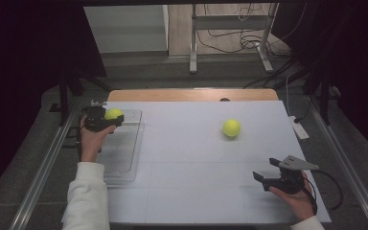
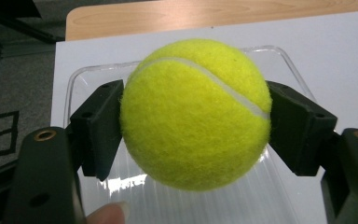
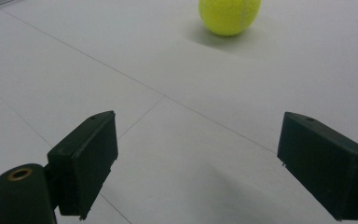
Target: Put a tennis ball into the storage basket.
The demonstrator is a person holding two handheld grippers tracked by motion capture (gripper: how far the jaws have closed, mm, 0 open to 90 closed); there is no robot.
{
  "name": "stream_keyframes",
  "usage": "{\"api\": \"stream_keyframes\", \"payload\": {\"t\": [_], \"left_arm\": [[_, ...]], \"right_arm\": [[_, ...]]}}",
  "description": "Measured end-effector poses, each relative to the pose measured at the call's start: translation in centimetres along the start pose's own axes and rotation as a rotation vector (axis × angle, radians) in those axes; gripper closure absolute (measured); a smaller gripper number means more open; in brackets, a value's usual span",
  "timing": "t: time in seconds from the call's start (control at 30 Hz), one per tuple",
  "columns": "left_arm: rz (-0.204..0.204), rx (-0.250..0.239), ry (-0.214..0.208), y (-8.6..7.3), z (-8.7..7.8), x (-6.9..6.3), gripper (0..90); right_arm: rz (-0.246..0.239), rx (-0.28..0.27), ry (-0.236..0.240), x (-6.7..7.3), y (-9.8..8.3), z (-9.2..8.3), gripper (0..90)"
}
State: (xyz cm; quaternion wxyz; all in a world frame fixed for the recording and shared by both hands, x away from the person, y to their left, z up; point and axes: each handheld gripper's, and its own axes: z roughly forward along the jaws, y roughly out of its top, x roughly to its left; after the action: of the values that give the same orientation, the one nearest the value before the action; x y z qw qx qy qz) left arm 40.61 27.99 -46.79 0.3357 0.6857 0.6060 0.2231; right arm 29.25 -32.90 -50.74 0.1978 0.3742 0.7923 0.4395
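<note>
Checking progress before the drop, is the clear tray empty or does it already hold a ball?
Empty: the clear tray holds nothing; one tennis ball is gripped above it.

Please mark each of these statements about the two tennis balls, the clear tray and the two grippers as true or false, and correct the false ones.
1. The left gripper is shut on a tennis ball. True.
2. That ball is held over the clear tray. True.
3. The right gripper also holds a ball. False: its jaws stand wide apart with nothing between them.
4. The second tennis ball lies inside the tray. False: it rests on the white table, well apart from the tray.
5. The right gripper's jaws point toward the second tennis ball. True.
</note>
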Motion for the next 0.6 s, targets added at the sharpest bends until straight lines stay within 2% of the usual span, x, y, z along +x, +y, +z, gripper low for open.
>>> {"api": "stream_keyframes", "payload": {"t": [0.23, 0.33, 0.6], "left_arm": [[0.006, 0.035, 0.017, -0.4, 0.9, 0.1, 26.4], [0.027, 0.060, 0.036, -0.5, 1.2, 0.0, 26.4], [0.040, 0.092, 0.041, -0.8, 1.9, -0.1, 26.3]], "right_arm": [[0.000, 0.000, 0.000, 0.0, 0.0, 0.0, 12.7], [0.000, 0.001, 0.000, 0.0, 0.0, 0.0, 12.7], [0.001, 0.001, 0.001, 0.0, 0.0, 0.0, 12.7]]}}
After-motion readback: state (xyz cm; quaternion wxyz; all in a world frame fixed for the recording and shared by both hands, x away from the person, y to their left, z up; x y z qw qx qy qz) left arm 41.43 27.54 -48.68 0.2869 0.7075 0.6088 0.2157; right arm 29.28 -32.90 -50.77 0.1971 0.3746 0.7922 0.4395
